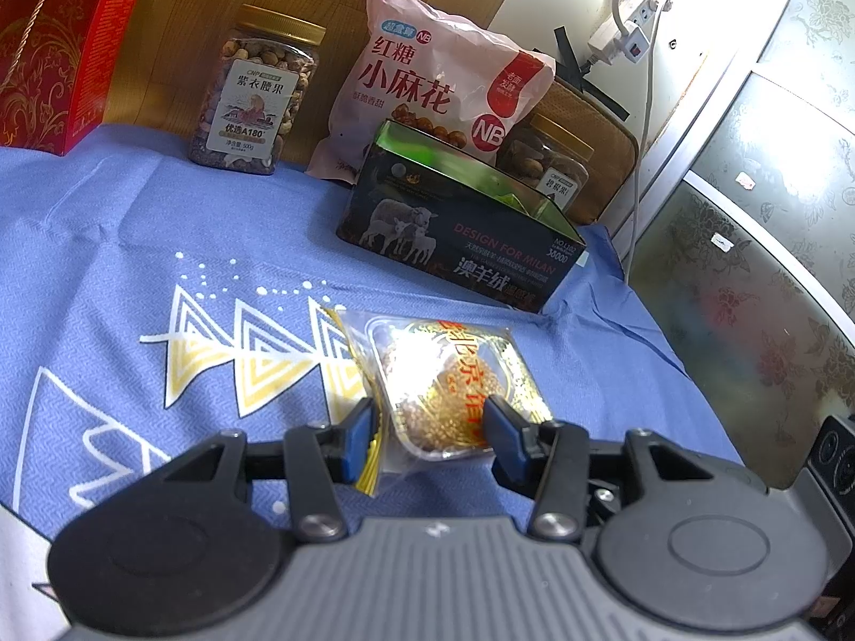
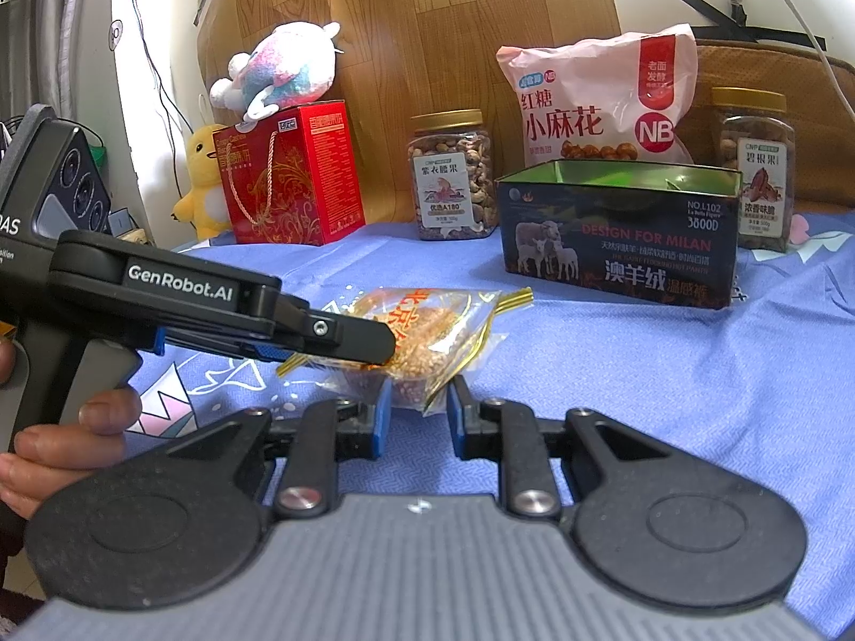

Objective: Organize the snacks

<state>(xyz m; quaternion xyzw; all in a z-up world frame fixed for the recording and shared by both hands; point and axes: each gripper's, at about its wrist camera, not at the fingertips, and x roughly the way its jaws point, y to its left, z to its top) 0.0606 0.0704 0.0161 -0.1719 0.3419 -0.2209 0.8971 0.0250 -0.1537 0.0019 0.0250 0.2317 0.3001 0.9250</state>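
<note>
A blue patterned cloth covers the worktop. Nearest, the left hand-held gripper is clamped on the clear-wrapped snack packet; the right hand-held gripper pinches that packet's corner. Beyond the packet stands the open dark tin box, and behind the packet, farther still, a nut jar and pink snack bag.

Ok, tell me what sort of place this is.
Probably a room in someone's home, not a shop or lab. Soft toys sit on a red gift box, the snacks stand on a printed blue cloth, and a power strip is taped to the wall.
</note>
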